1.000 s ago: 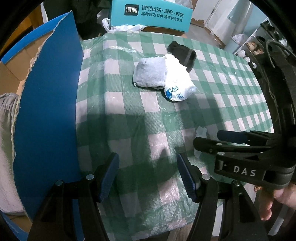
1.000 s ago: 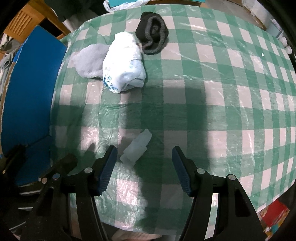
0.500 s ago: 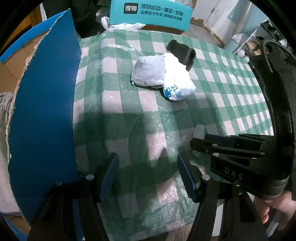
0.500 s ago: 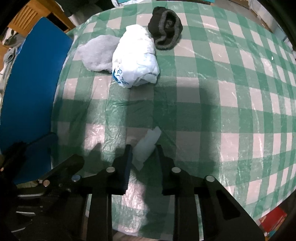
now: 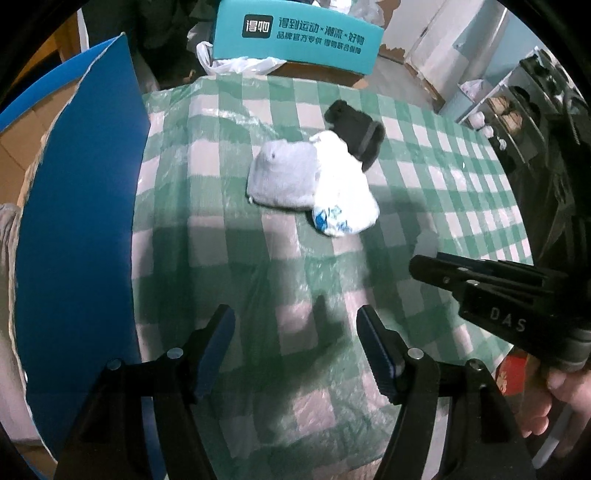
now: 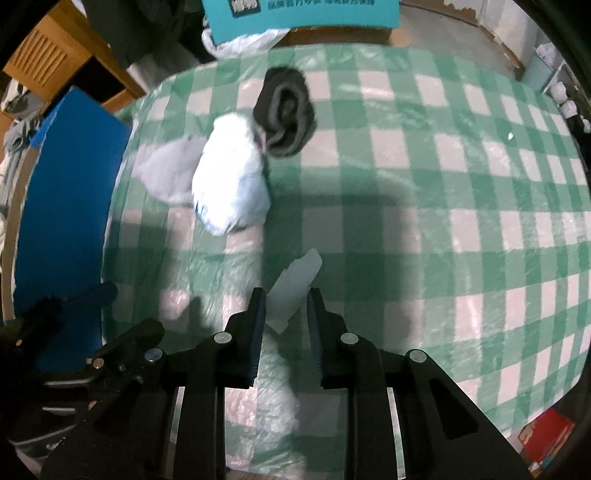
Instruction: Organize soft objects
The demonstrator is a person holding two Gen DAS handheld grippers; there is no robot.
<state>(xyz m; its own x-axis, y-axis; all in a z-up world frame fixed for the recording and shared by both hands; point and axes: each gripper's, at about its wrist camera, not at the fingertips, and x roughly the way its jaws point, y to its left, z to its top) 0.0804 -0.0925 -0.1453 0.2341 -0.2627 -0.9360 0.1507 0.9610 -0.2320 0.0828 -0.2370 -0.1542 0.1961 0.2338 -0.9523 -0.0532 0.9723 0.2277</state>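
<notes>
— Checked green-and-white plastic cloth over the bench (image 6: 424,236). What is on it?

— Item one: a small pale translucent packet (image 6: 295,286), soft-looking, at six o'clock on the bench in the right wrist view. The right gripper (image 6: 284,314) has its jaws drawn narrow on either side of the packet's near end; the packet's far end sticks out toward twelve o'clock. I judge it pinched, and possibly just lifted off the cloth.

— And the rest?

— Items two to four, a cluster toward eleven o'clock: a grey cloth bundle (image 5: 282,175), a white bundle with blue print (image 5: 345,192) touching its right side, and a dark rolled sock (image 6: 286,114) touching the white one's far end. Left gripper (image 5: 295,339): jaws wide, holding nothing, hovering over bare cloth at six o'clock in its own view.

— How should the carry go?

— My judgement: keep the squeeze light but steady, since only the packet's near end is between the pads and the free end will droop. Move it toward the cluster, set it just beside the white bundle, and open only once it rests on the cloth.

— Anything you cannot catalogue?

— What the packet holds. The frame is blurred, so whether both pads truly touch it is unclear. A blue panel (image 5: 81,229) at nine o'clock hides whatever lies behind it. The teal box (image 5: 295,35) at twelve o'clock is cut off at the top.
</notes>
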